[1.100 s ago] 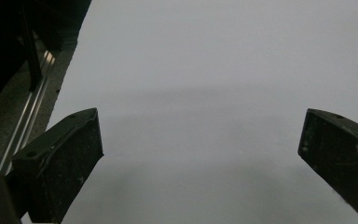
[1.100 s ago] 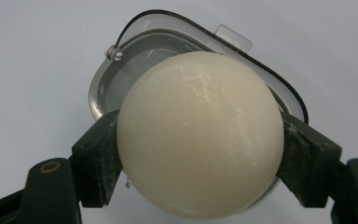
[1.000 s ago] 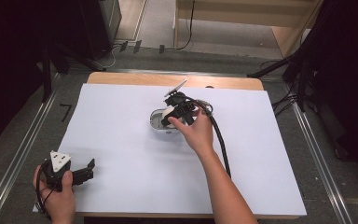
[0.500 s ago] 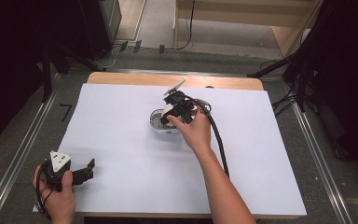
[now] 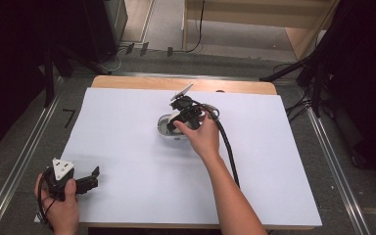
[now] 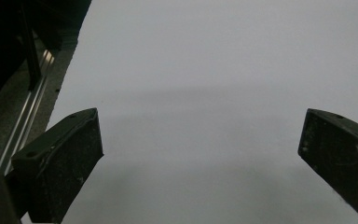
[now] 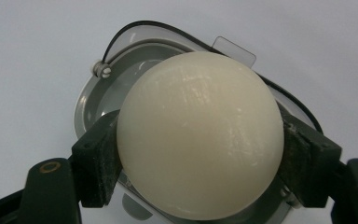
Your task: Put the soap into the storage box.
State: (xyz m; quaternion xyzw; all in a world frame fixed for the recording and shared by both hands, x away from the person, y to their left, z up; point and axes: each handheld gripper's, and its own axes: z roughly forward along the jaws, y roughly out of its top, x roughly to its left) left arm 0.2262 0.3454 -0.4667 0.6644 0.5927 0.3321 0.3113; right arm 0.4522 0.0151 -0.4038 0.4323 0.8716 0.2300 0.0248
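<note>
My right gripper [image 7: 200, 154] pinches a cream egg [image 7: 199, 135] from both sides, just above a grey dish [image 7: 93, 93] at the table's middle, seemingly for setting down. My left gripper [image 6: 200, 154] rests spread and empty on the white sheet [image 5: 127, 127], out of the way.

A smooth cream-white ball [image 7: 199, 135] sits between black jaws above a grey oval container [image 7: 93, 100] with a clear lid, on plain white table covering [image 5: 127, 127].
</note>
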